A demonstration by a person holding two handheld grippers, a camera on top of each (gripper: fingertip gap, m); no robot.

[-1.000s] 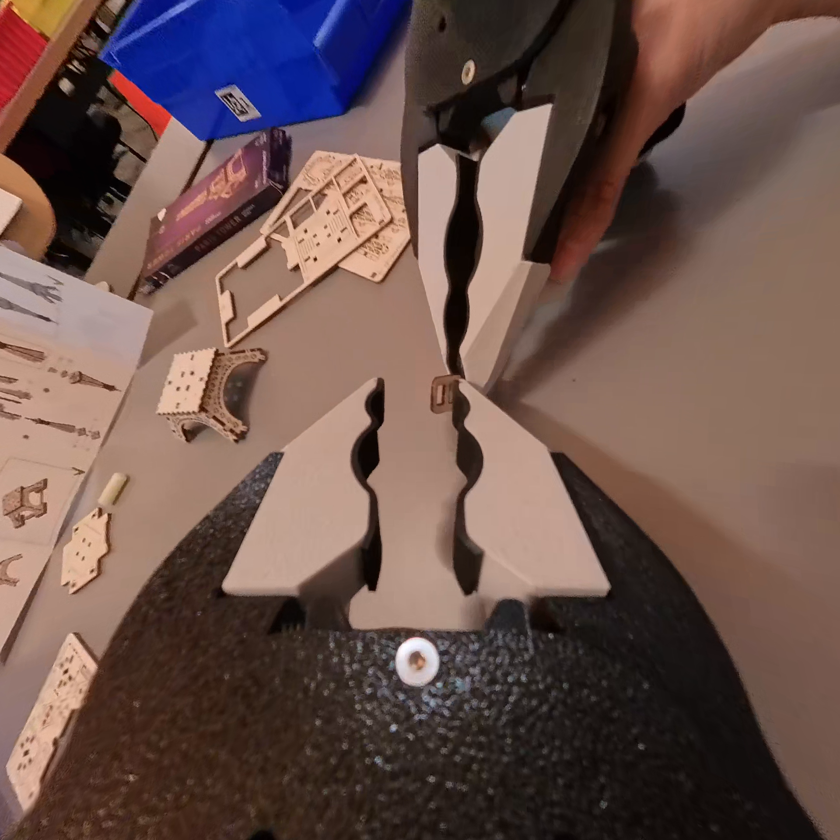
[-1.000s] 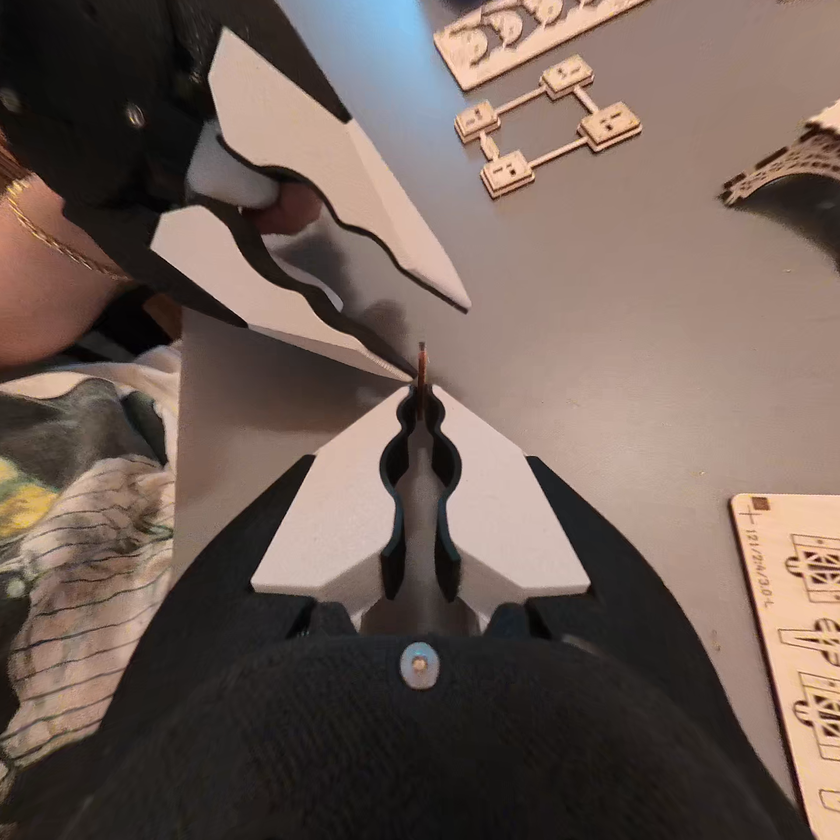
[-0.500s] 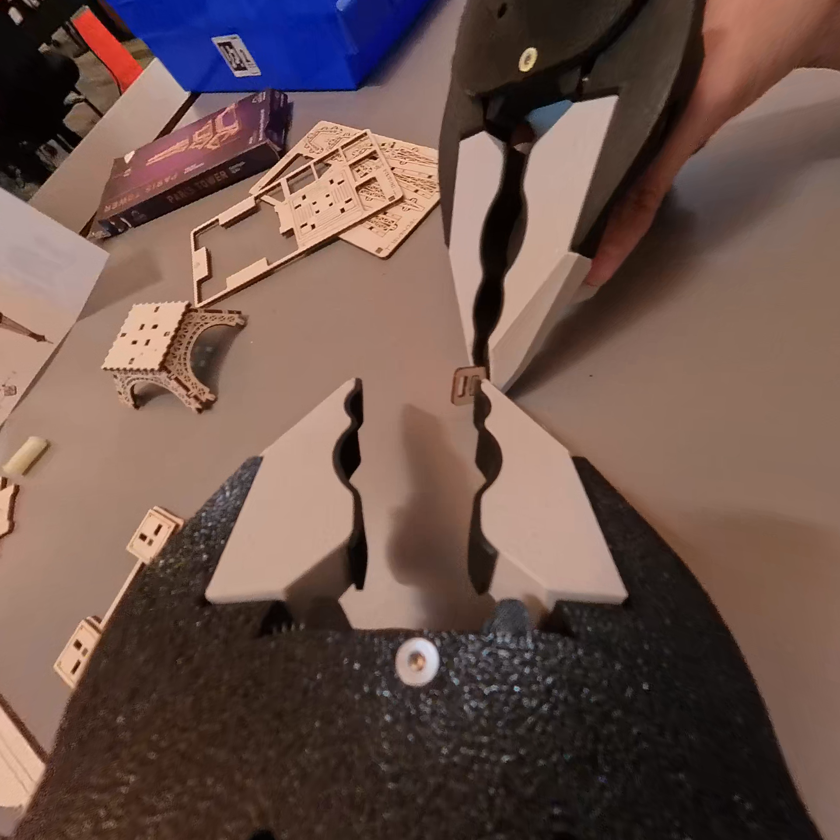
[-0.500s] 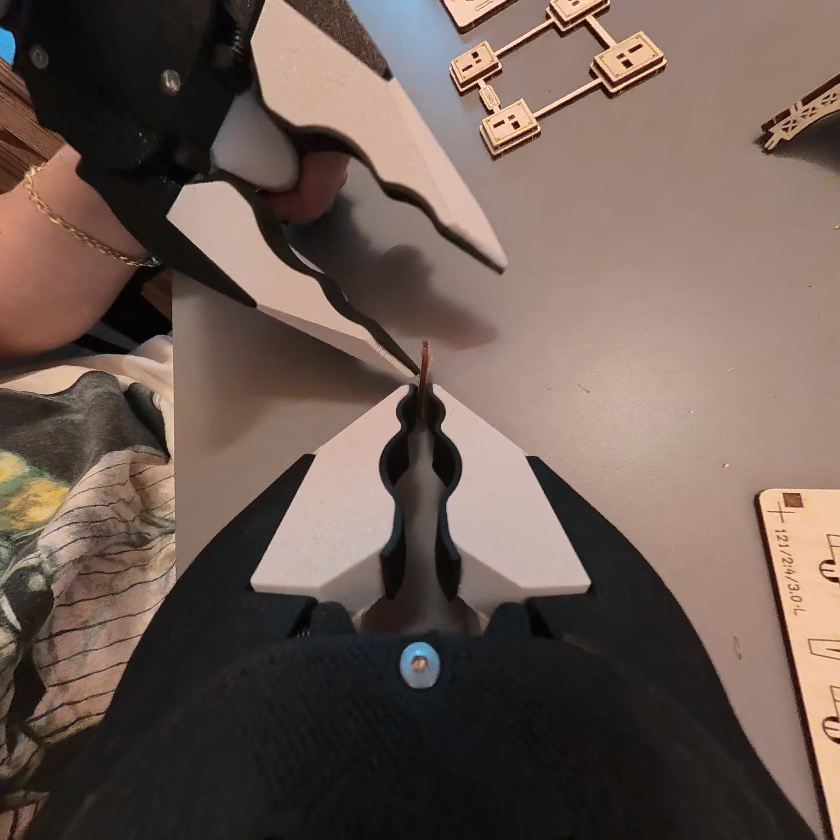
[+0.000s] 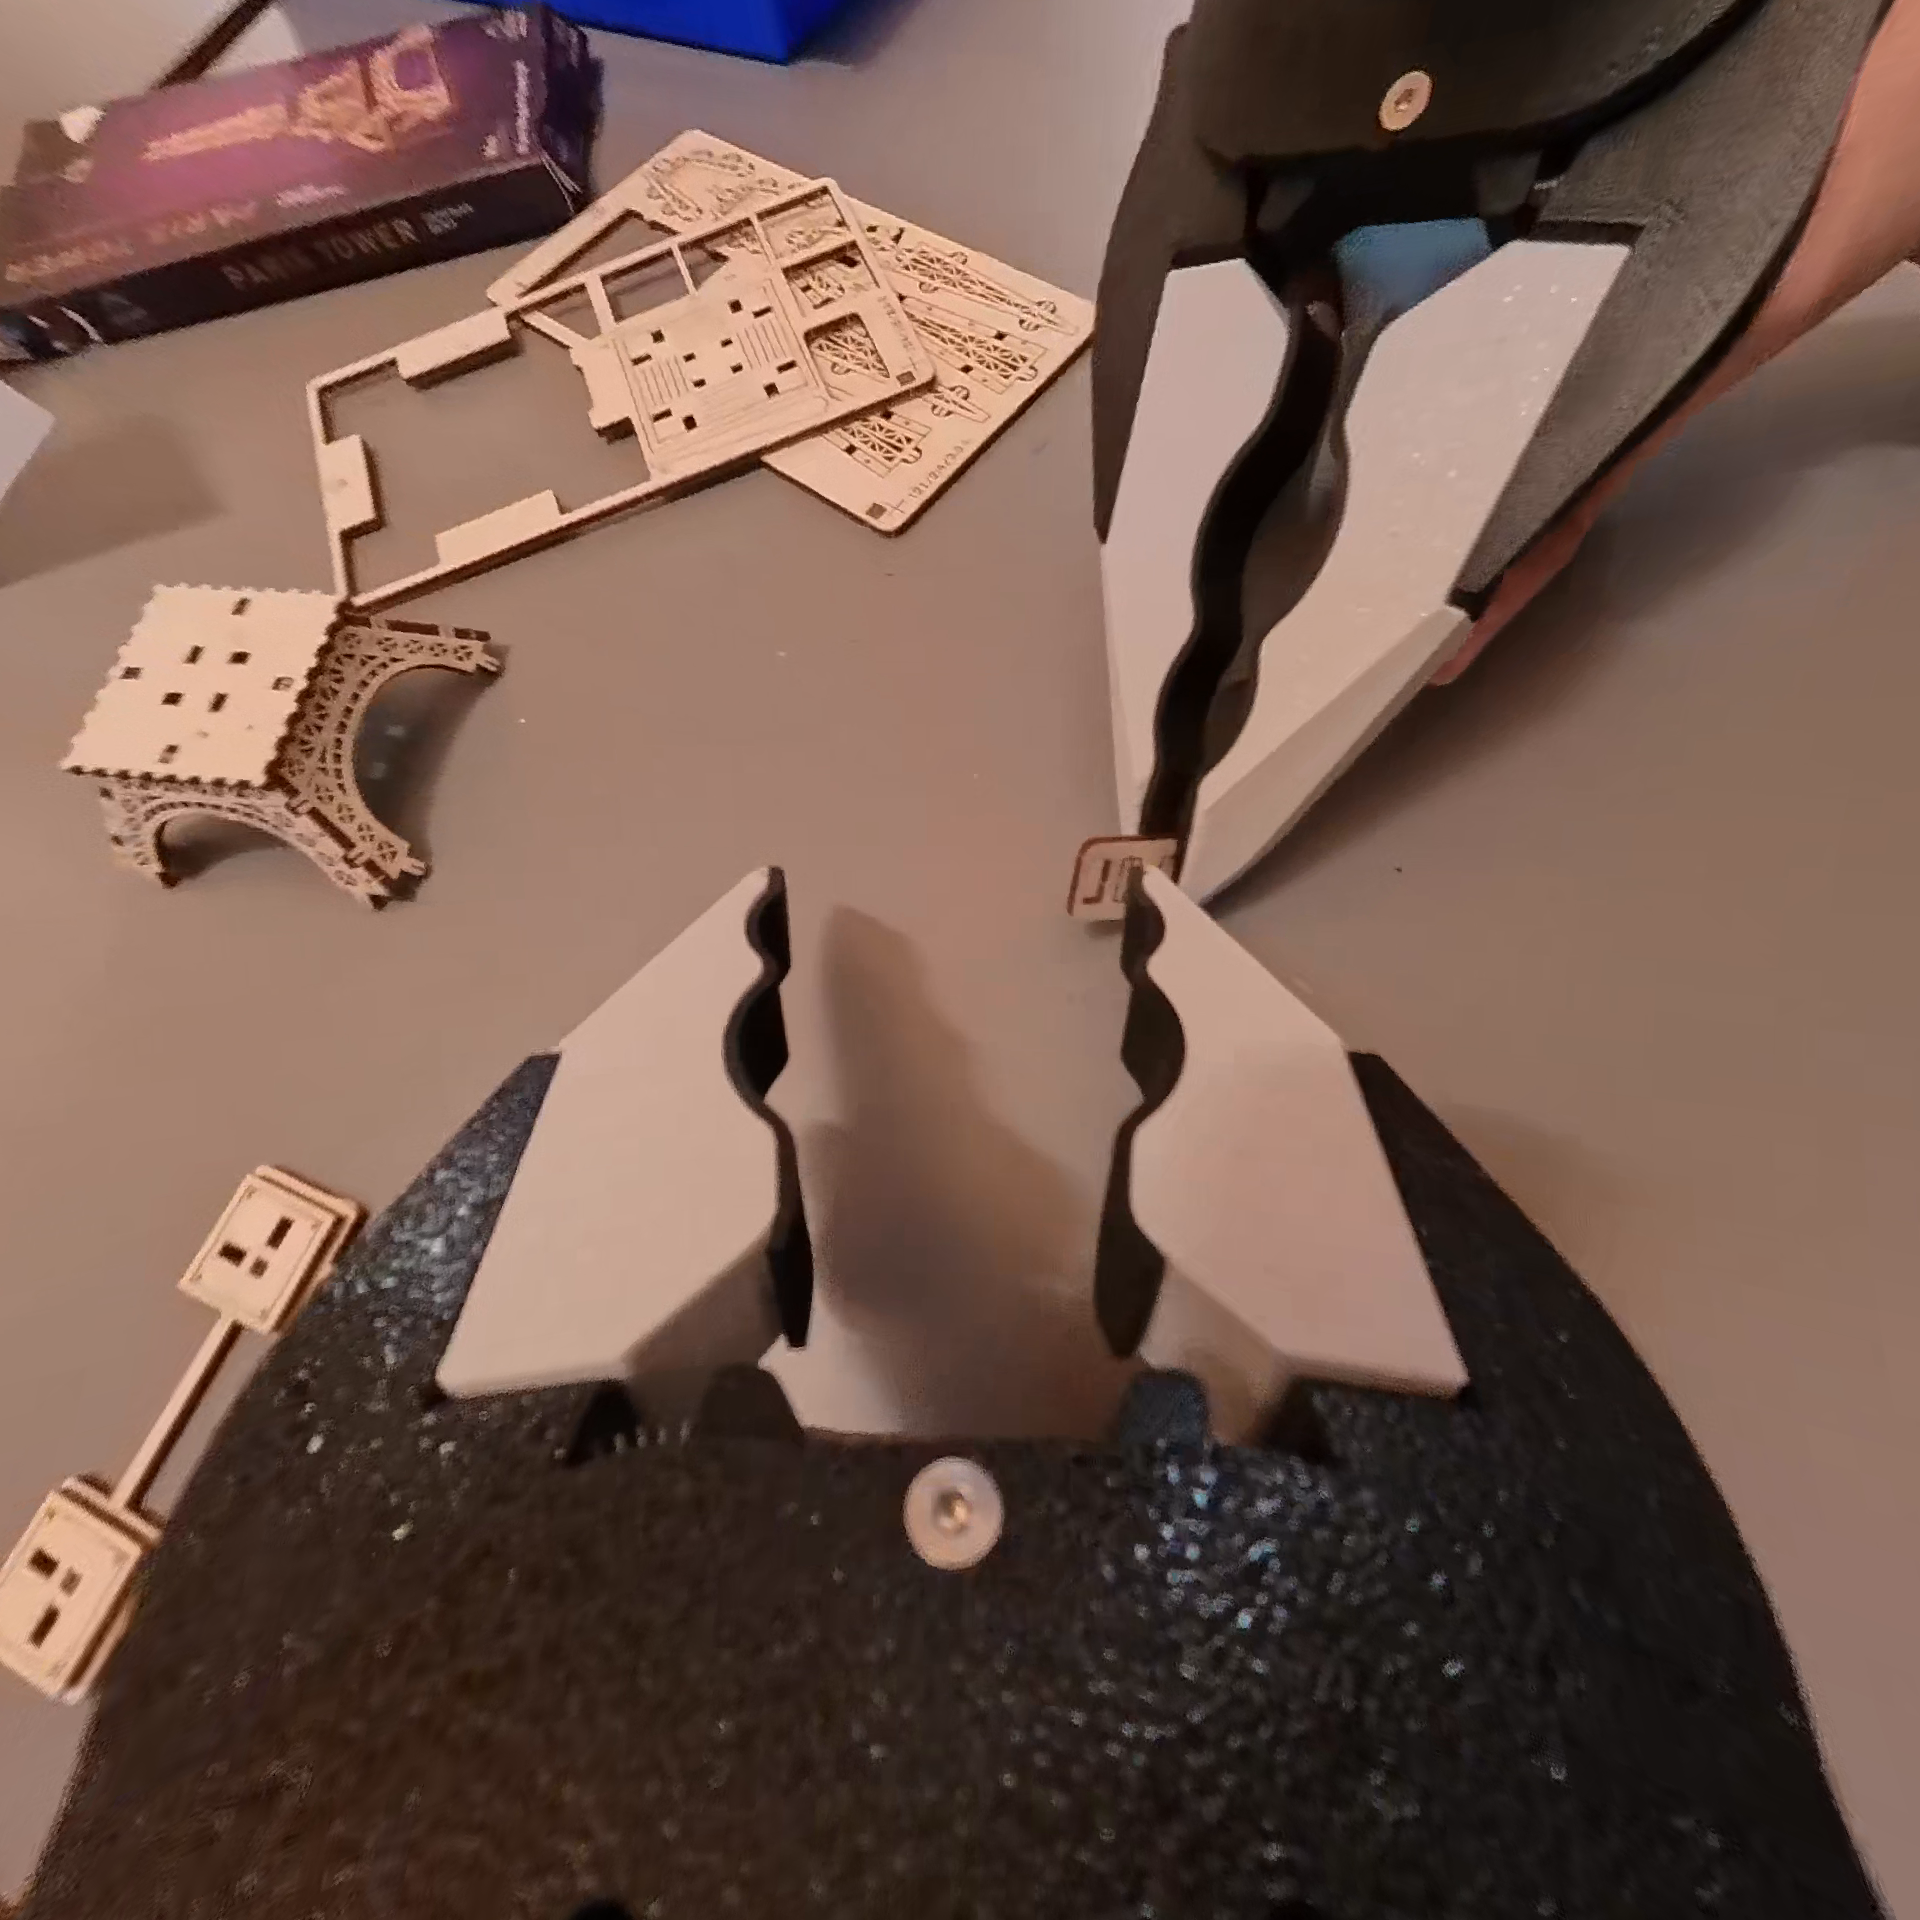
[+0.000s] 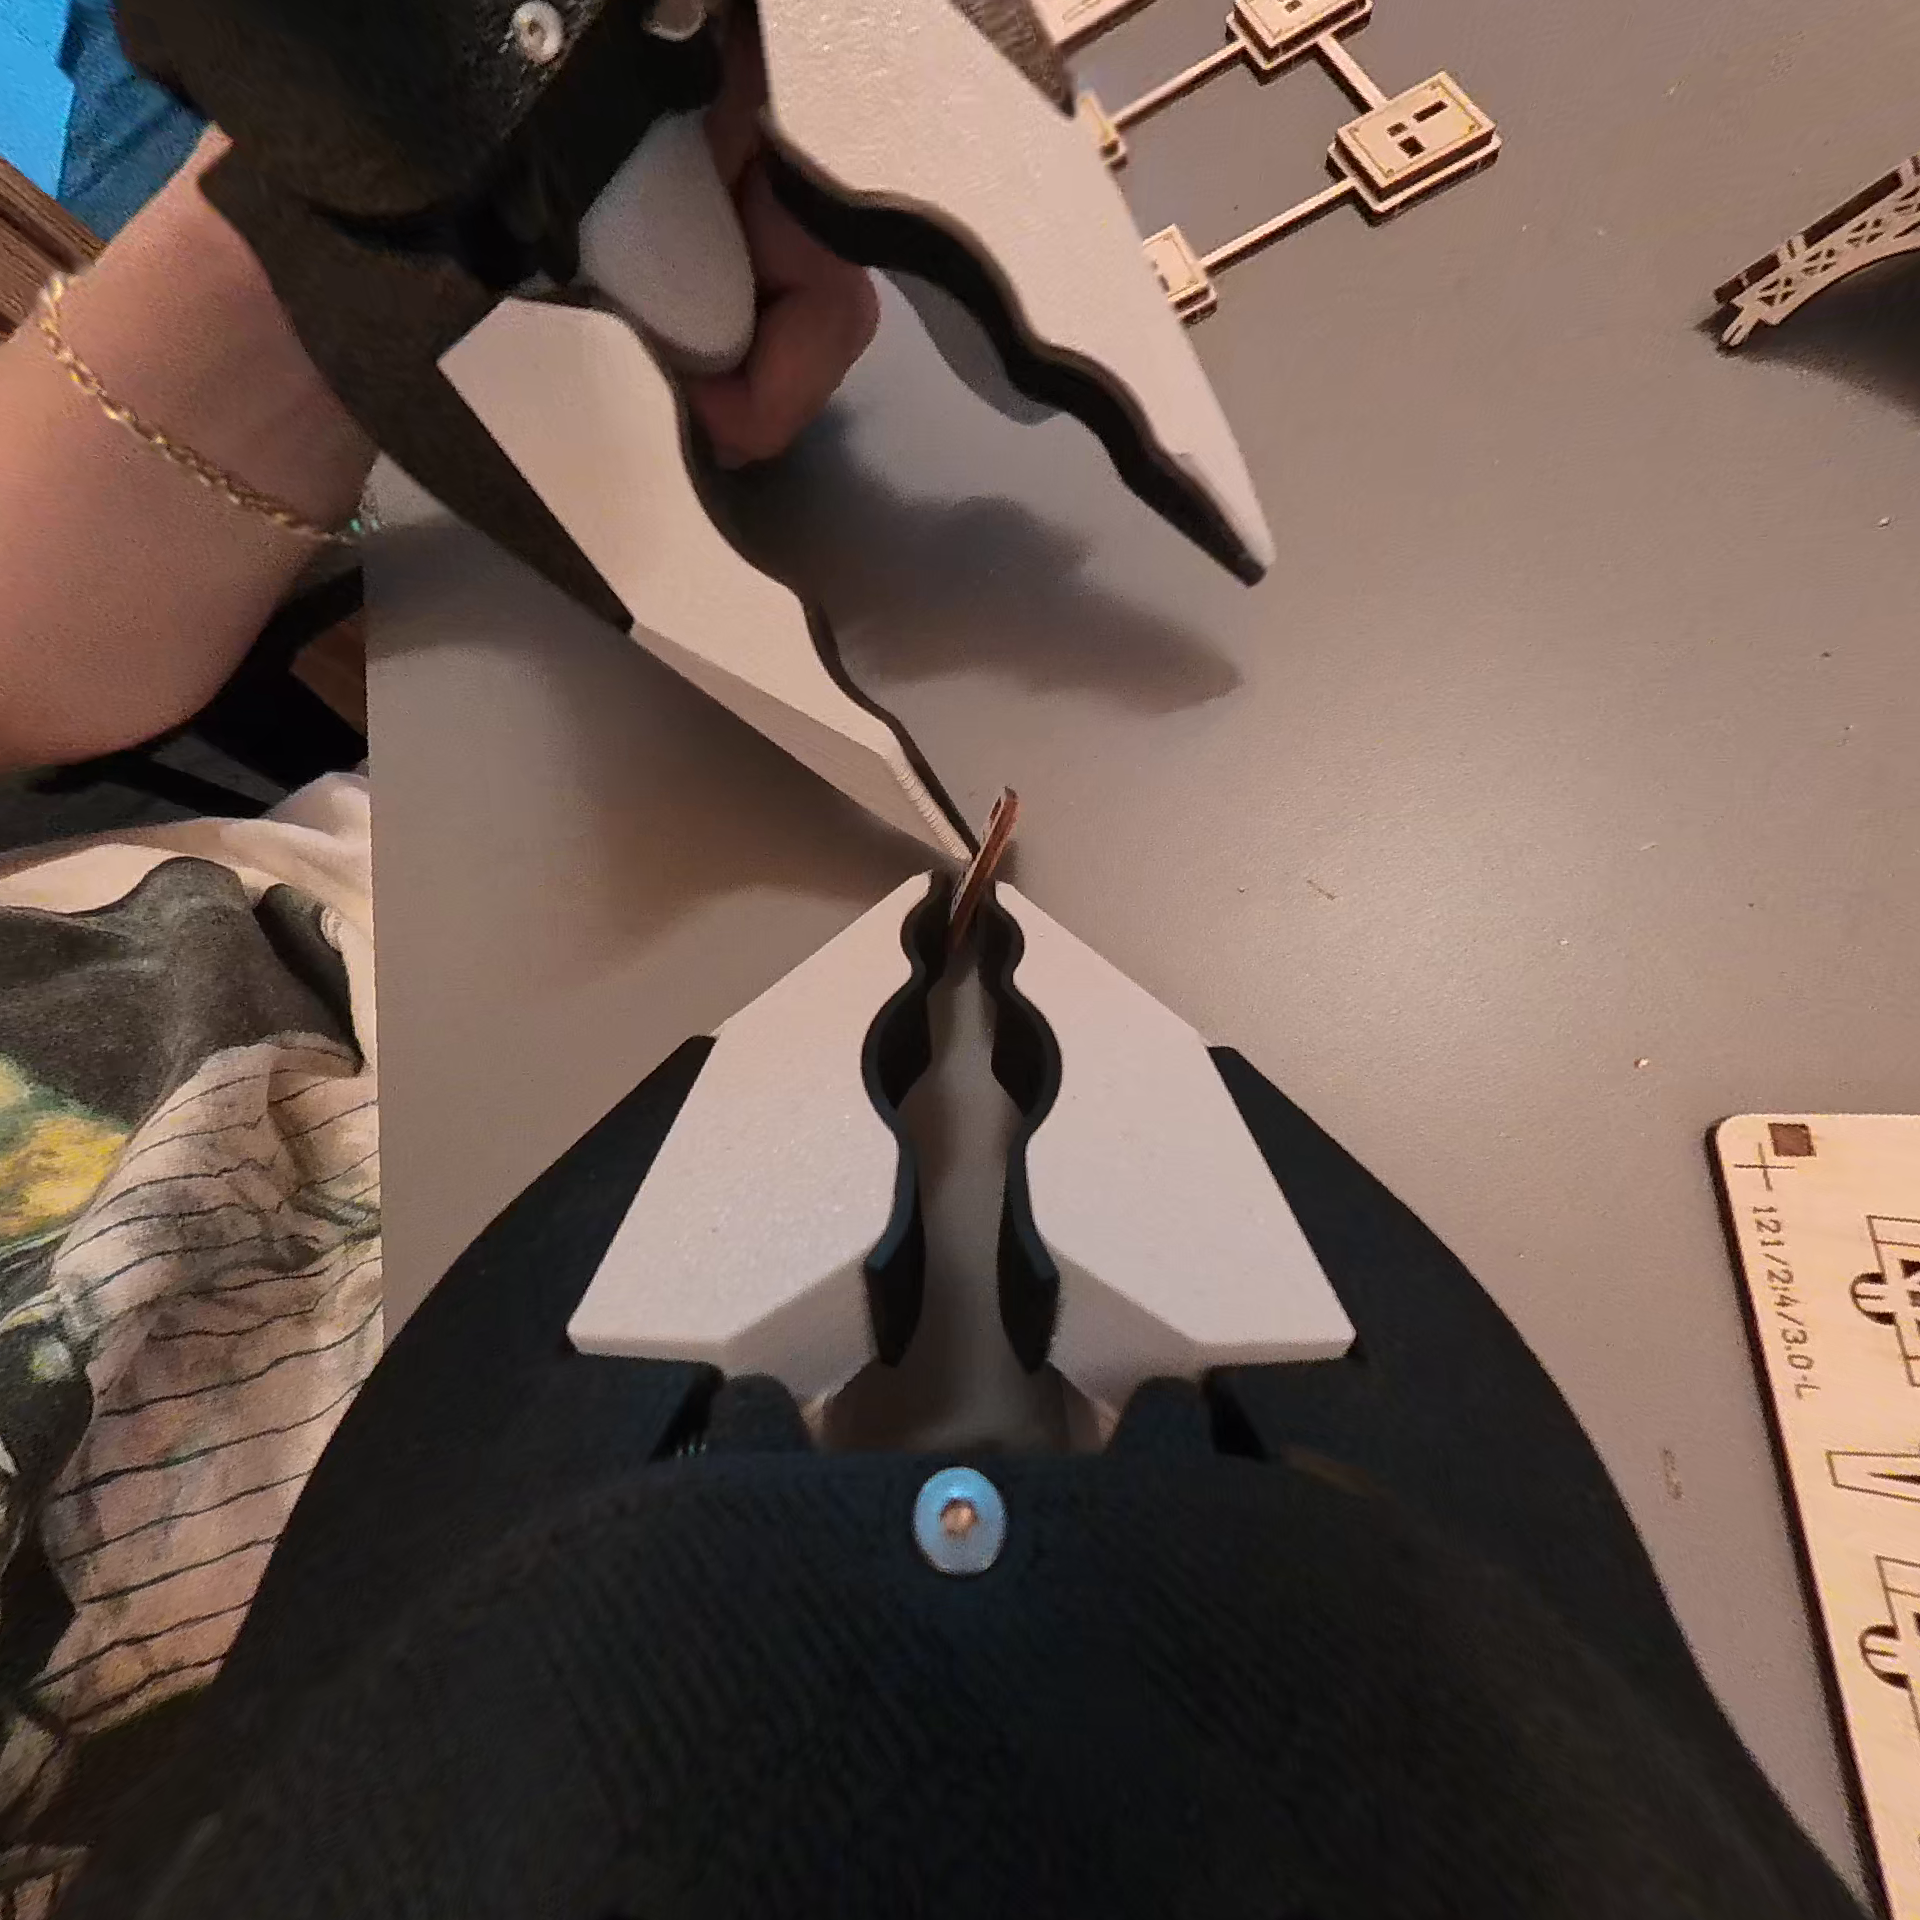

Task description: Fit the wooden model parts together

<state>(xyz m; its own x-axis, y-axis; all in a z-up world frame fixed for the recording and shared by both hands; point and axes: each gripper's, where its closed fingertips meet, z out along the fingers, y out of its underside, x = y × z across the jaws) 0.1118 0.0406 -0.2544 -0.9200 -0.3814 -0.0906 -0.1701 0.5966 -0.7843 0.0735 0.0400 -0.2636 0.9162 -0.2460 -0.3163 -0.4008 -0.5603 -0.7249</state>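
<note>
My right gripper (image 6: pixel 966 896) is shut on a small flat wooden piece (image 6: pixel 987 847), which sticks out of its tips, tilted. In the left wrist view the right gripper (image 5: pixel 1169 831) comes down from the top right with the piece (image 5: pixel 1101 883) at its tips. My left gripper (image 5: pixel 956 894) is open and empty, and its right fingertip (image 5: pixel 1148 899) touches the piece. In the right wrist view the left gripper (image 6: pixel 1107 707) is open, with its lower fingertip against the piece. An assembled wooden tower base (image 5: pixel 260 727) stands on the grey table to the left, also seen in the right wrist view (image 6: pixel 1829 260).
Laser-cut wooden sheets and an emptied frame (image 5: pixel 727 343) lie behind, next to a purple box (image 5: pixel 291 239). A part of linked squares (image 5: pixel 156 1382) lies at my left, also in the right wrist view (image 6: pixel 1382 135). Another sheet (image 6: pixel 1829 1455) lies at the right. The table edge (image 6: pixel 374 935) and a person's clothing are at left.
My left gripper has opened wider and shifted, staying with one fingertip at the piece. The wooden piece now sits tilted in the right gripper's tips.
</note>
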